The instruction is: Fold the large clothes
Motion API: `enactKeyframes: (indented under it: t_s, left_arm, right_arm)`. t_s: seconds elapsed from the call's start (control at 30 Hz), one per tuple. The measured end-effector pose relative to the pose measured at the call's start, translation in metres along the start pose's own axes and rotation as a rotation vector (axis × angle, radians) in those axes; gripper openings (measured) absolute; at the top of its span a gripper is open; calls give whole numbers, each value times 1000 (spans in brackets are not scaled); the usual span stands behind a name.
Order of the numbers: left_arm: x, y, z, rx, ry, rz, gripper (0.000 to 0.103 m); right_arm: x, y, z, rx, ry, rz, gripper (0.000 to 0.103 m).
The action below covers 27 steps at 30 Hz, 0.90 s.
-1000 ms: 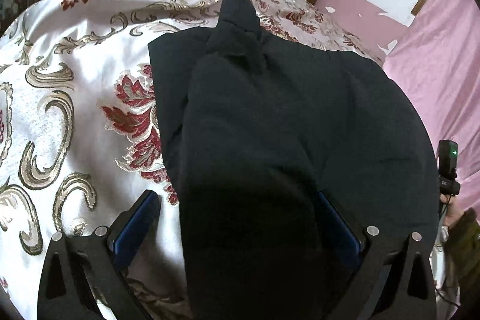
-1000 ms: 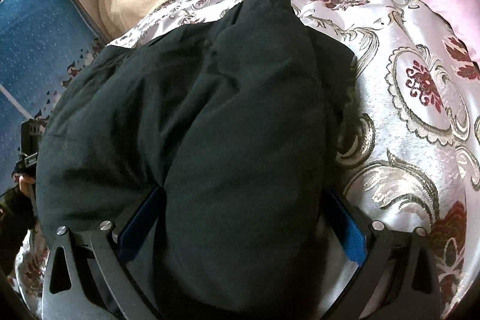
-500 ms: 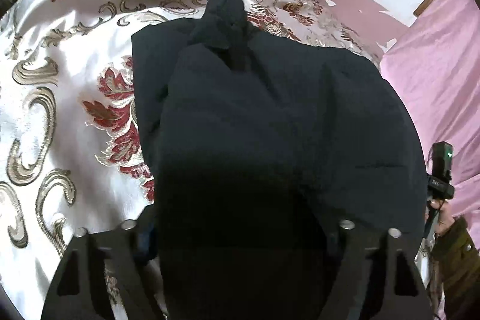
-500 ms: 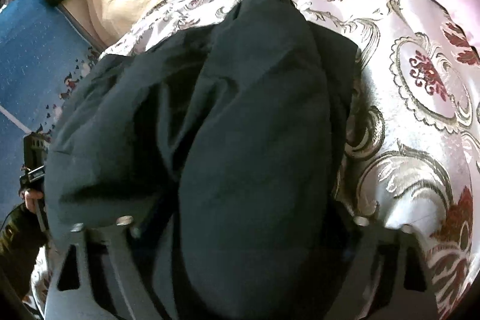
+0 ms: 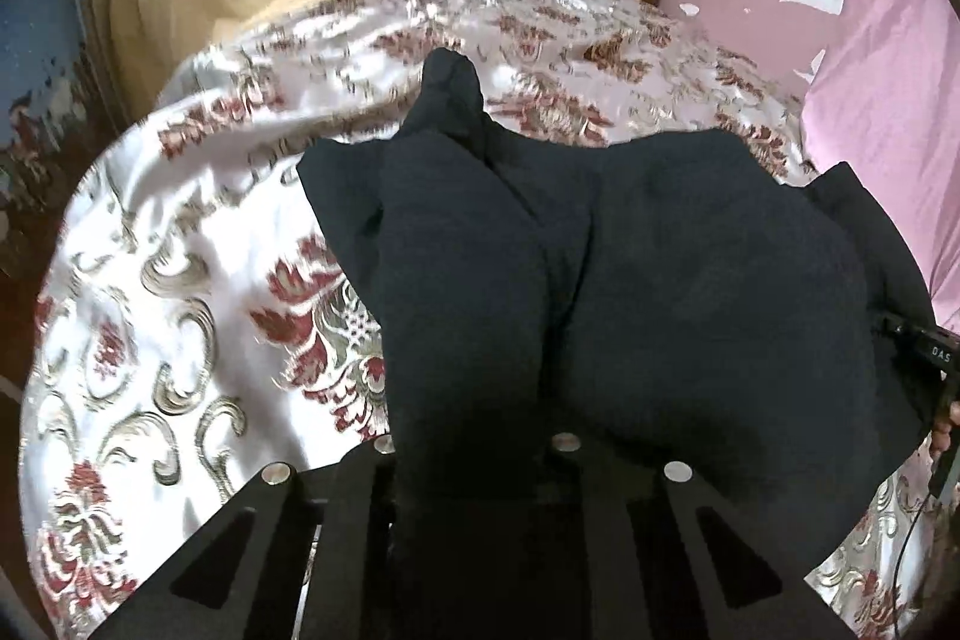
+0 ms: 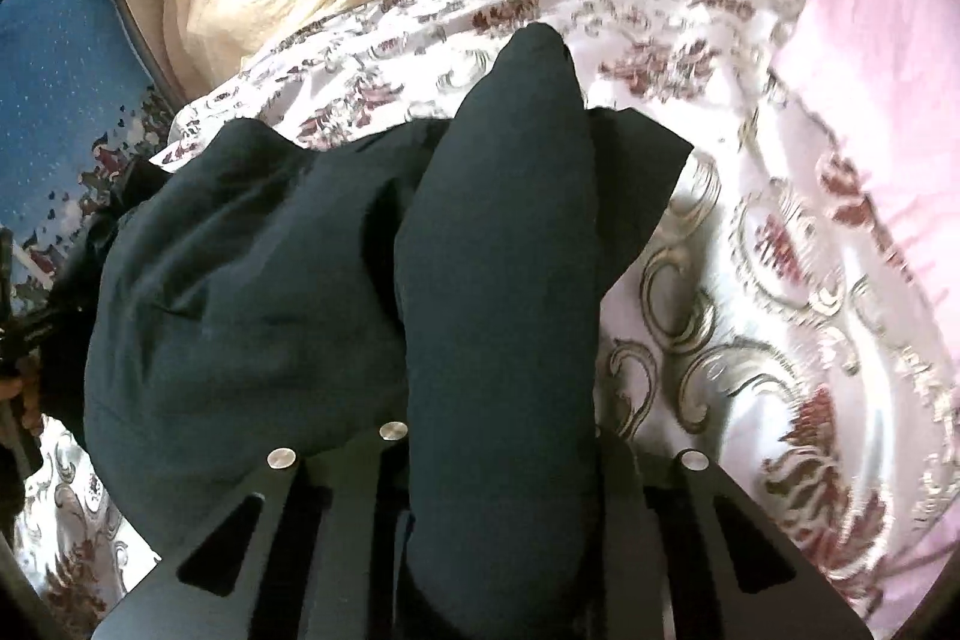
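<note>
Dark garment (image 5: 690,280): lying on floral bedspread (image 5: 180,232), near edge bunched and lifted. Left tongs (image 5: 474,466): closing, pinching garment's near left fold. Right tongs (image 6: 498,460): closing, pinching its near right fold.

At the bottom centre of the left wrist view, the left gripper (image 5: 474,466) is seen with its jaws closing on a fold of dark cloth. At the bottom centre of the right wrist view, the right gripper (image 6: 498,460) is likewise closing on cloth.
</note>
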<state>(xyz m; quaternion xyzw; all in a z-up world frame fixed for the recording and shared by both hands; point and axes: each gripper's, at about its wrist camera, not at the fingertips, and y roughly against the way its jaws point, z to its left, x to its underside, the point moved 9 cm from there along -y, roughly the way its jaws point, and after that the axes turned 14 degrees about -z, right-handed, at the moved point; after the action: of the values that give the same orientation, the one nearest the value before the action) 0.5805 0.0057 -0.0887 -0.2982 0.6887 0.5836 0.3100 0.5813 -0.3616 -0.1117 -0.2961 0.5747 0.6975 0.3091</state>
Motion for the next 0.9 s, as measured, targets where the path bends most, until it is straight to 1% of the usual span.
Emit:
enactKeyframes:
  t_s: [0.1, 0.23, 0.37, 0.5, 0.6, 0.67, 0.8, 0.9]
  left_arm:
    - [-8, 19, -3, -2, -22, -13, 14]
    - [-11, 50, -4, -10, -37, -25, 14]
    - [-10, 83, 0, -16, -40, -39, 14]
    - [-3, 118, 6, -23, -42, -46, 14]
    - [8, 132, 9, -27, -38, -39, 14]
    - [21, 141, 11, -27, -37, -24, 14]
    - [47, 148, 9, -20, -32, 8, 14]
    - [69, 144, 10, -16, -26, 43, 14]
  right_arm:
    - [-14, 21, 6, 1, 18, -26, 17]
    - [-23, 49, 18, -12, 54, -44, 16]
    - [-29, 80, 30, -24, 75, -65, 16]
    - [-27, 110, 41, -36, 83, -79, 16]
    - [-19, 125, 46, -43, 81, -78, 16]
    - [-7, 133, 47, -46, 71, -68, 16]
    - [24, 140, 47, -36, 52, -33, 16]
    - [49, 140, 43, -28, 48, -9, 16]
